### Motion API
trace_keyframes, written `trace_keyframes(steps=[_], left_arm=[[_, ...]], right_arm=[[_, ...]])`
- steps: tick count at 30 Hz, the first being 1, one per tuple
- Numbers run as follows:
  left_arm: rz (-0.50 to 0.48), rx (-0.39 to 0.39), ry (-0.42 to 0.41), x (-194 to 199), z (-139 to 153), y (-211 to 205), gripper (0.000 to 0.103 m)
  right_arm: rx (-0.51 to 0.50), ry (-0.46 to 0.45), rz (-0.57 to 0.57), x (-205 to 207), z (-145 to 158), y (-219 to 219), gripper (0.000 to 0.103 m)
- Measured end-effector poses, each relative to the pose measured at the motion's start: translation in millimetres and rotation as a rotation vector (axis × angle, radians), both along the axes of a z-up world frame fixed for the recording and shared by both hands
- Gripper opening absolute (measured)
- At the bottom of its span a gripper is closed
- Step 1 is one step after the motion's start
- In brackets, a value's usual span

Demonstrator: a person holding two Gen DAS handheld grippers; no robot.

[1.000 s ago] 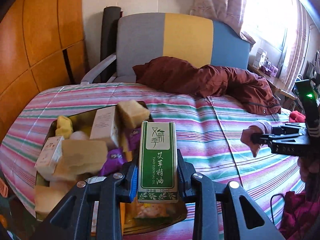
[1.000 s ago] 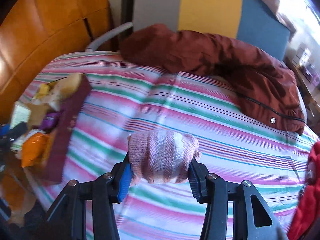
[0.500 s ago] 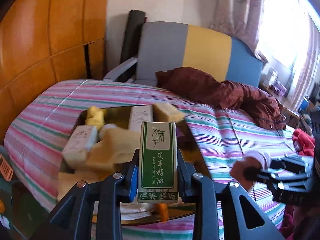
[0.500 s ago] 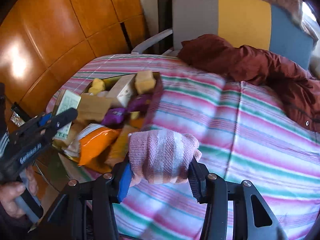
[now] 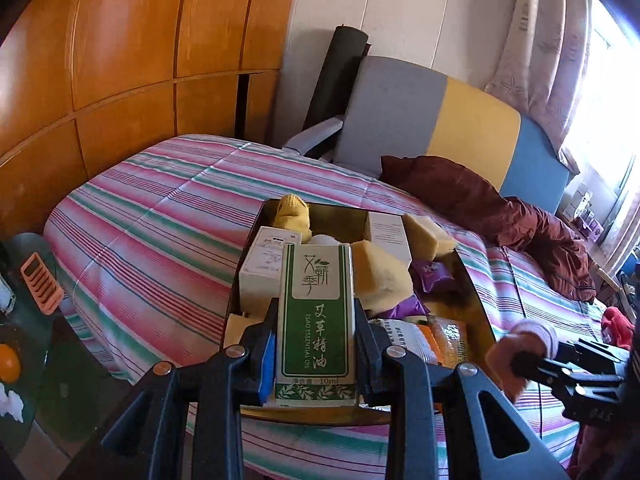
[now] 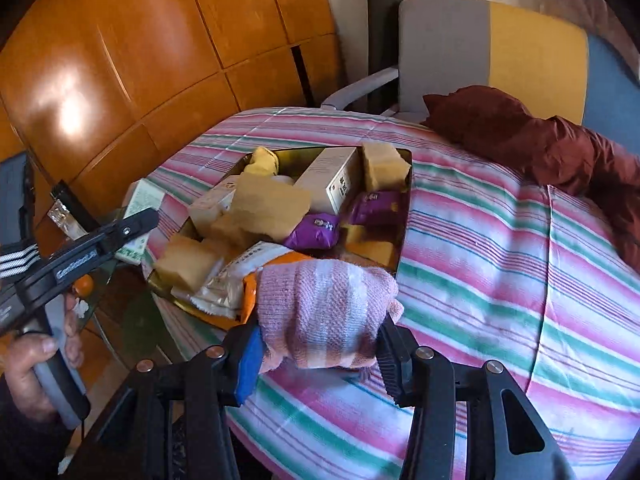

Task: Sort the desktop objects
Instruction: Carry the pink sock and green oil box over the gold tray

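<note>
Item: green-white oil box (image 5: 316, 320), upright, long axis vertical, clamped btwn L gripper (image 5: 316, 354) jaws
Item: pink knit roll (image 6: 324, 312), squeezed in R gripper (image 6: 320, 354)
Dest (est.): metal tray (image 6: 403, 216), crowded w/ boxes, sponges, packets
Key relation: tray sits just ahead of and below both grippers; R roll at its near-right edge, L box over its near-left part

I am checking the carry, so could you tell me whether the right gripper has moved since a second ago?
Yes. The right gripper, shut on the pink sock, has swung left across the striped bed toward the tray.
</note>
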State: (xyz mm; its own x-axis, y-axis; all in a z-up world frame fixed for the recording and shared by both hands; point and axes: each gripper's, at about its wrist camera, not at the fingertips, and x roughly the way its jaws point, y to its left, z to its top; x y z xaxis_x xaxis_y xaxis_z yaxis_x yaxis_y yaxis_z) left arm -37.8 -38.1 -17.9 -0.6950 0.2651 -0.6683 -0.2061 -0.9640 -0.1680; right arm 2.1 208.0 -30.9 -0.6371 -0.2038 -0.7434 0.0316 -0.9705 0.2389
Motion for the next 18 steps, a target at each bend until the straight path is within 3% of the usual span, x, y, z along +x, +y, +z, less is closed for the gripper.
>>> trace_keyframes(steps=[5, 9, 12, 18], left_arm=[[-0.088, 0.025, -0.019, -7, -2, 29, 0.030], [-0.168, 0.020, -0.029, -9, -9, 60, 0.030], [-0.195, 0.001, -0.041, -12, -14, 75, 0.030], [-0.225, 0.050, -0.057, -23, -16, 87, 0.030]], right_arm=[[-0.004, -0.013, -0.059, -13, -2, 9, 0.051], [-0.067, -0.020, -0.090, -25, 0, 23, 0.051], [-0.065, -0.010, -0.083, -37, 5, 23, 0.051], [-0.083, 0.007, -0.098, -64, 13, 27, 0.051]])
